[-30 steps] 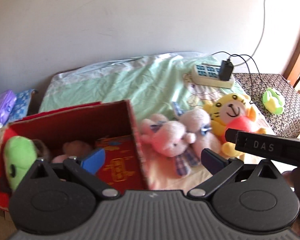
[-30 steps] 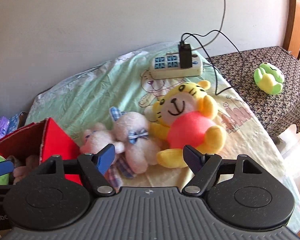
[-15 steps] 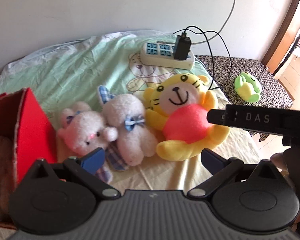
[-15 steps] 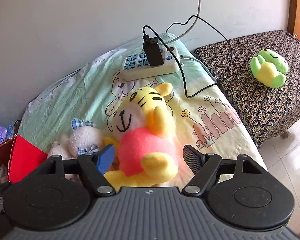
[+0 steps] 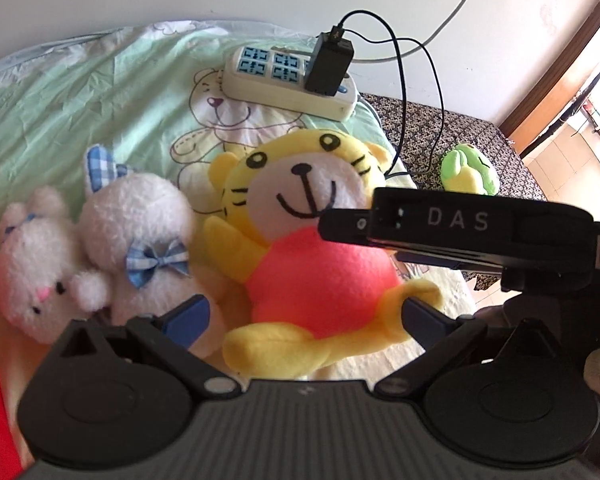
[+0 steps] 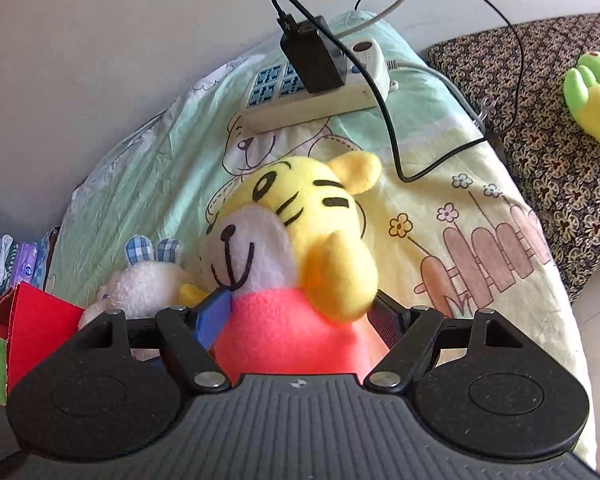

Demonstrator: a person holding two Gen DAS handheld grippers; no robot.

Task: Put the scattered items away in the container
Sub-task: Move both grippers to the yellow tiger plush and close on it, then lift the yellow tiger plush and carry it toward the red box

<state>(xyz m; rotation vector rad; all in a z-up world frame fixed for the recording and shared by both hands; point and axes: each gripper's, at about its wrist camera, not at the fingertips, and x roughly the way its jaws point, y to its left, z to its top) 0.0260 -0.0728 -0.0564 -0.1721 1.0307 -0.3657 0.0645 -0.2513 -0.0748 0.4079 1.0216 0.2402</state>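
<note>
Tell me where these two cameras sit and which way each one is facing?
Left wrist: sits on the left gripper, facing across the bed at the tiger plush; its own open fingers and the right gripper's side show.
Right wrist: sits on the right gripper, close over the tiger's pink belly between its own fingers.
Shared: tiger, white bunny, power strip, green frog plush.

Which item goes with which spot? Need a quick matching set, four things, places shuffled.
1. tiger plush
2. black charger
3. green frog plush
4. white bunny plush

a. plugged into the power strip
b. on the patterned cloth
c. between the right gripper's jaws
d. just left of the tiger in the left wrist view

Pairs: 1-c, 2-a, 3-b, 4-d
</note>
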